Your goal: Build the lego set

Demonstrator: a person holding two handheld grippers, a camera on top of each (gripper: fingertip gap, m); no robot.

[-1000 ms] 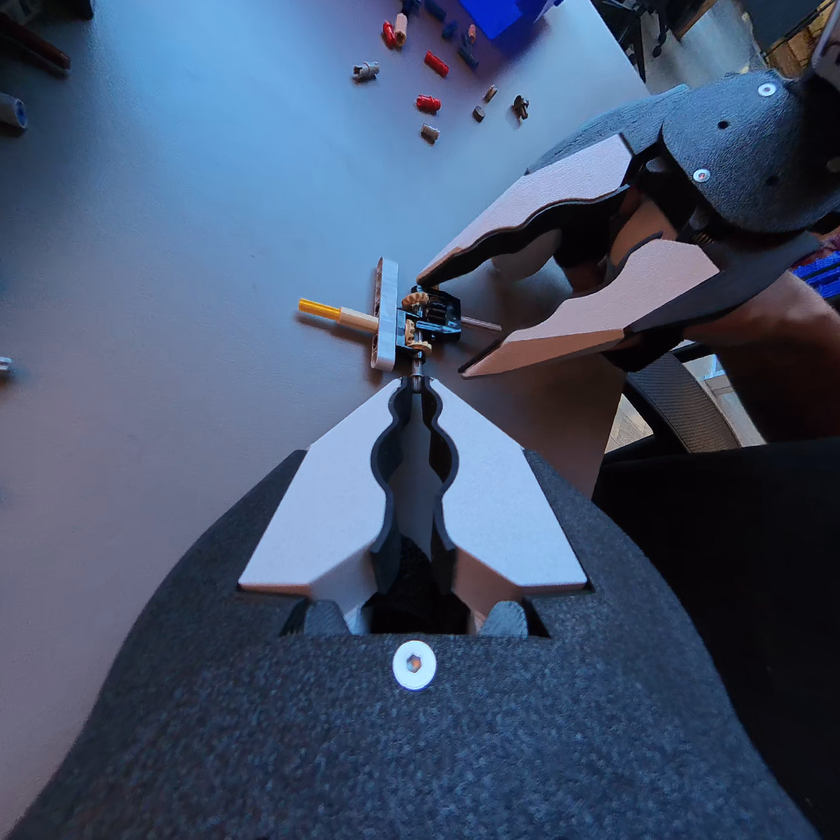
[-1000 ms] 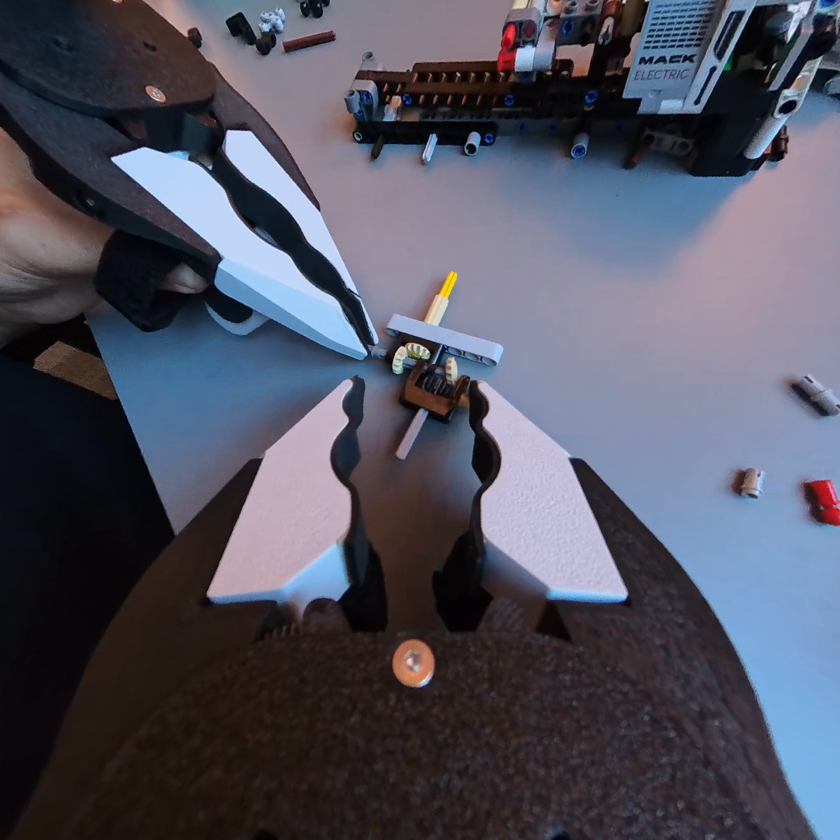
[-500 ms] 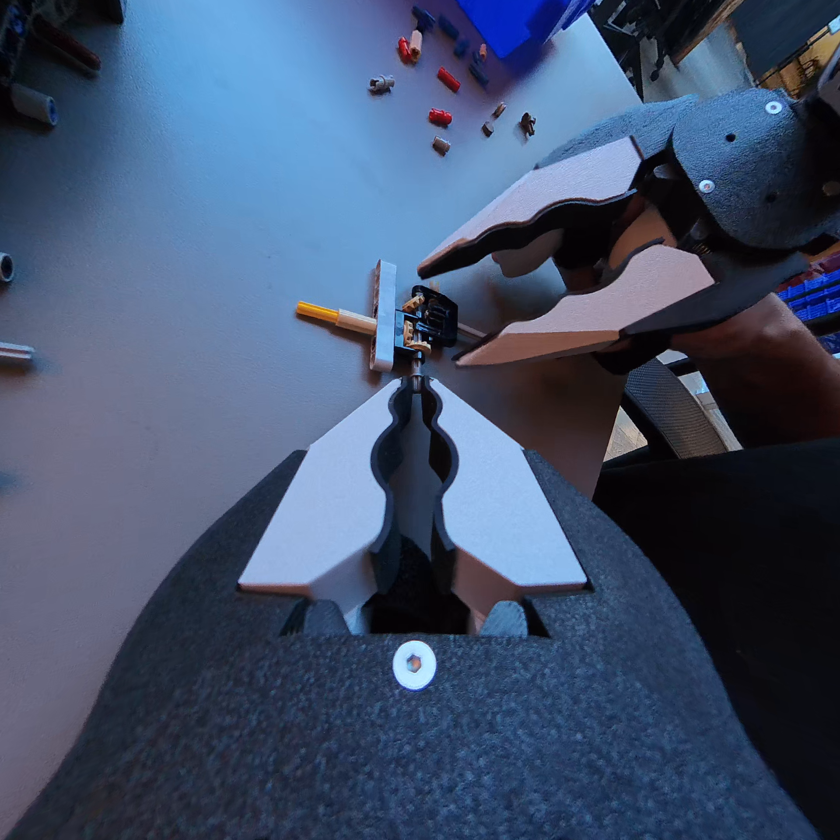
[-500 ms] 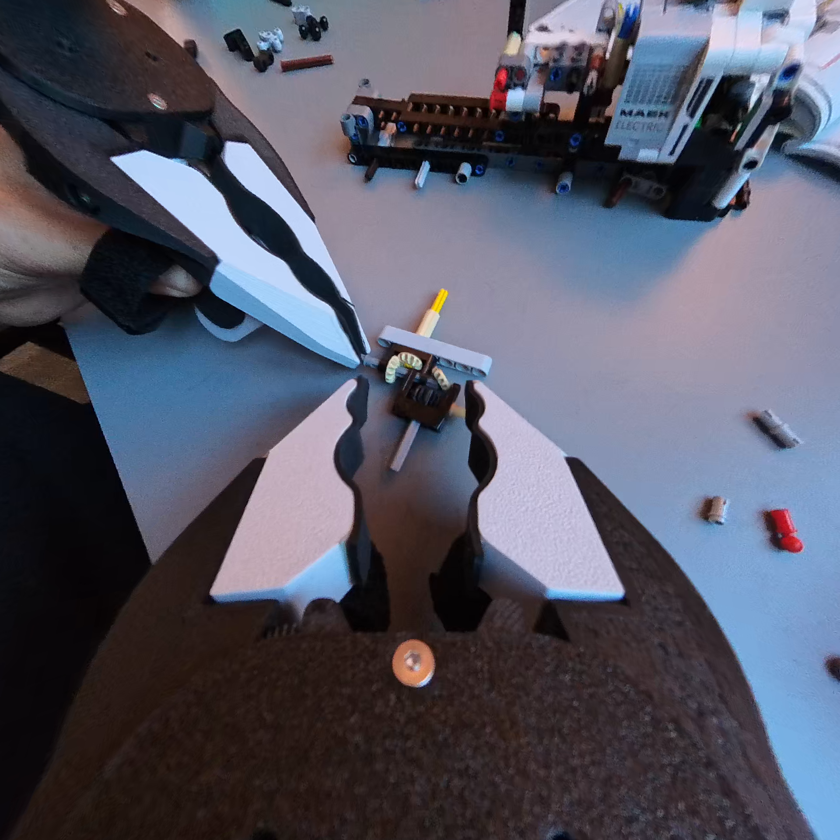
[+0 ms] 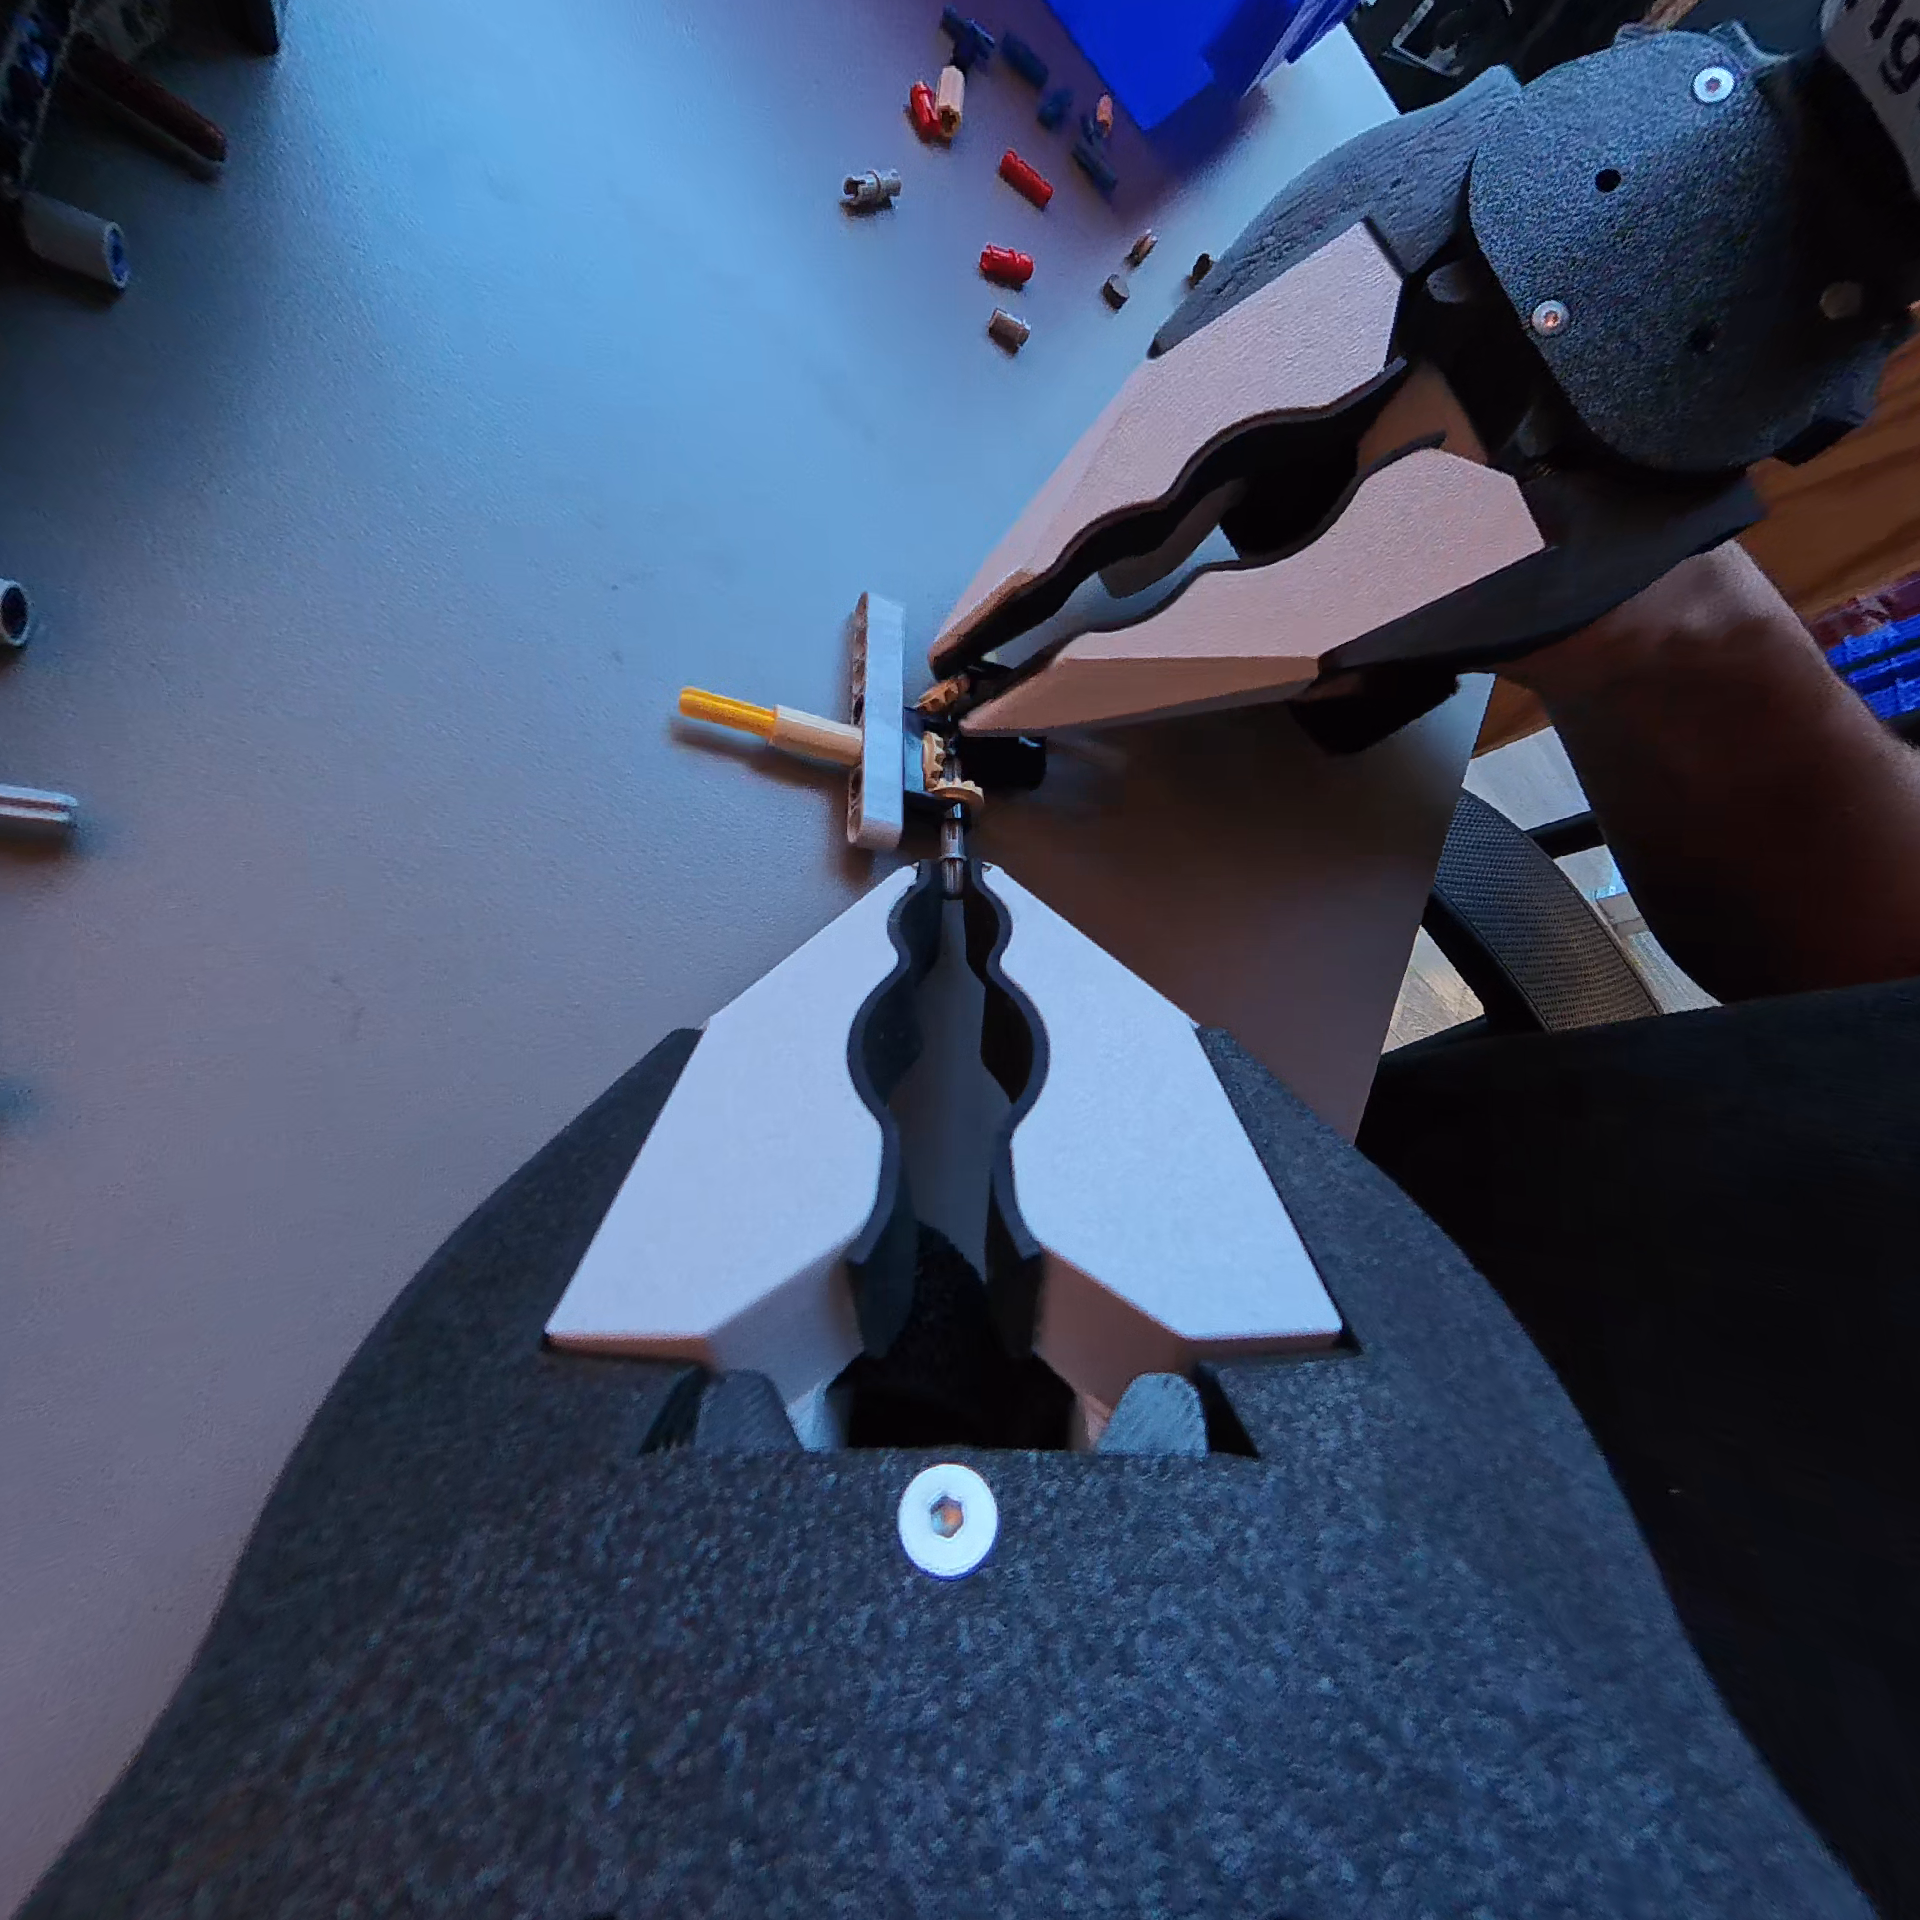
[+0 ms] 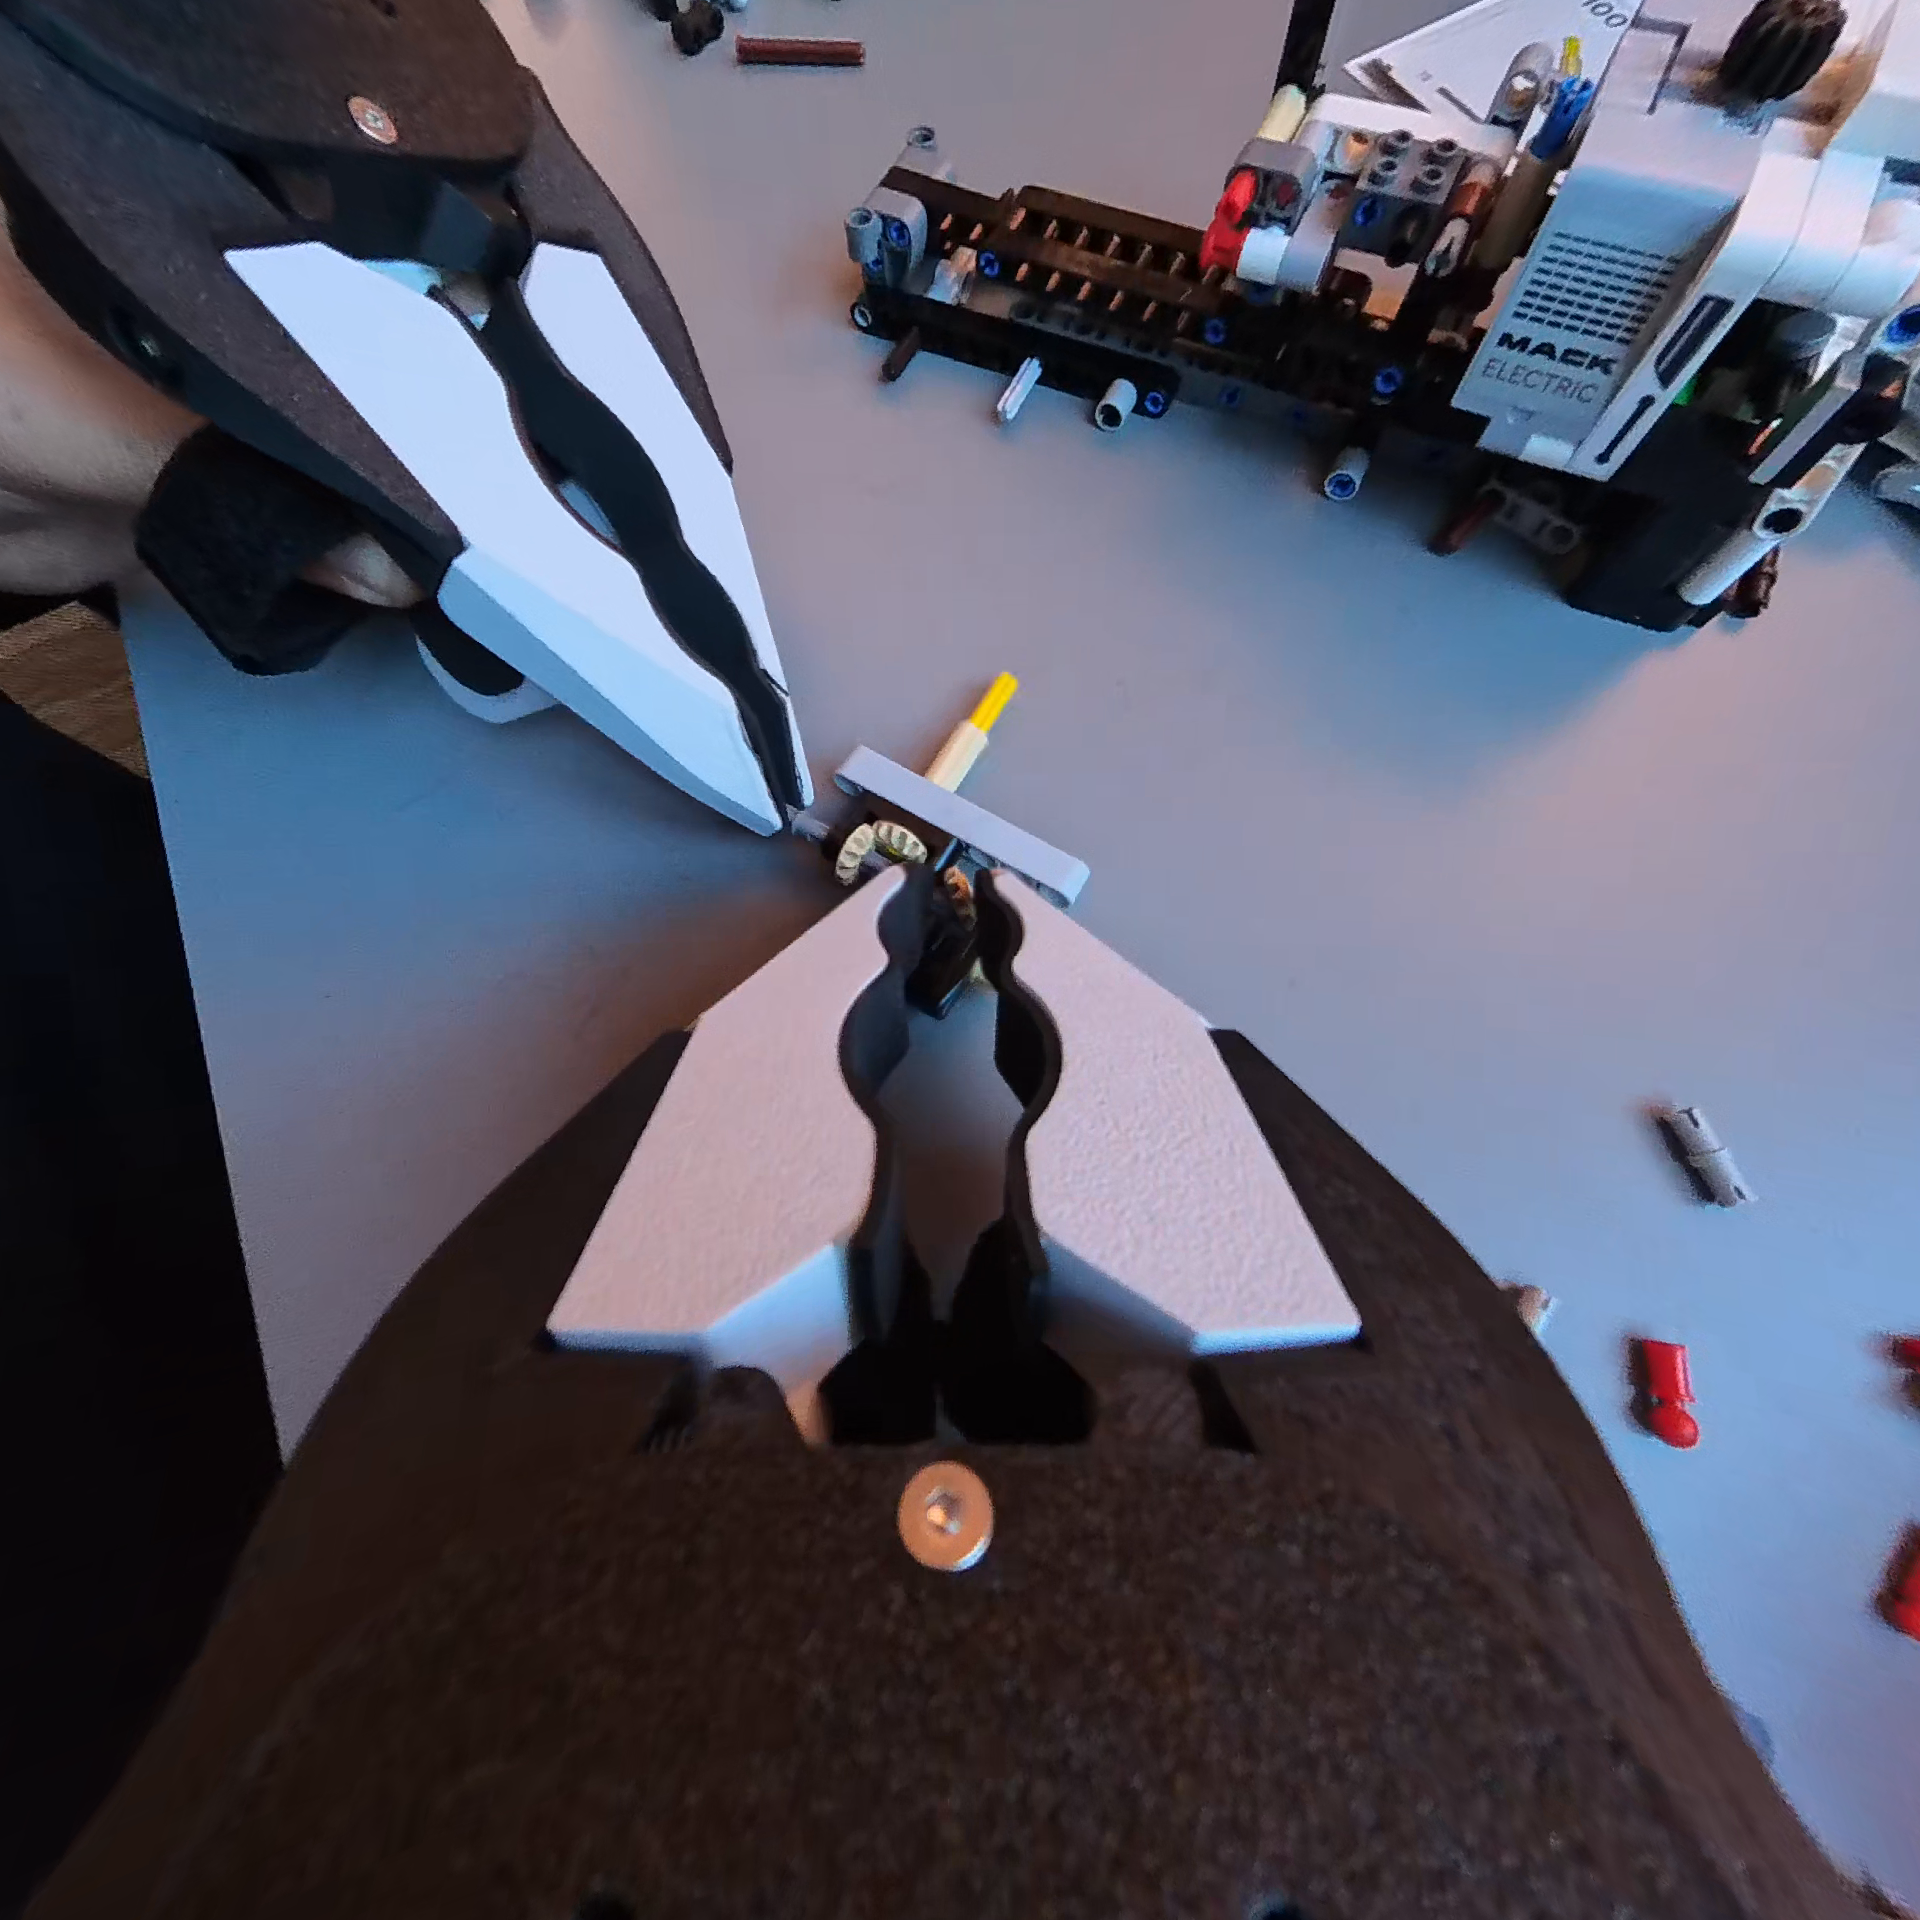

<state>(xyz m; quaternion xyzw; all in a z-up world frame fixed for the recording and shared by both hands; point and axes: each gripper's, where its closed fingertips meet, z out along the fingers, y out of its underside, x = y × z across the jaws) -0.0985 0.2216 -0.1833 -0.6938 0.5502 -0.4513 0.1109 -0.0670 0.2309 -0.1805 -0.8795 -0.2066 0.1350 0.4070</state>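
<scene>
Lying flat, gear assembly [image 5: 914, 743], yellow axle [image 5: 719, 708] pointing left

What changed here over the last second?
The right gripper moved forward and closed on the black gear block of the small assembly. The left gripper stayed shut on the thin axle; the grey beam stayed on the table.

Both grippers are crowding the small gear piece [image 6: 940, 883] near the table's [image 6: 1299, 831] near edge, leaving no gap there. Bare tabletop is lying open beyond it. The half-built truck [image 6: 1455, 343] is blocking the far side, and loose pins [image 6: 1662, 1392] are dotting the right.
</scene>
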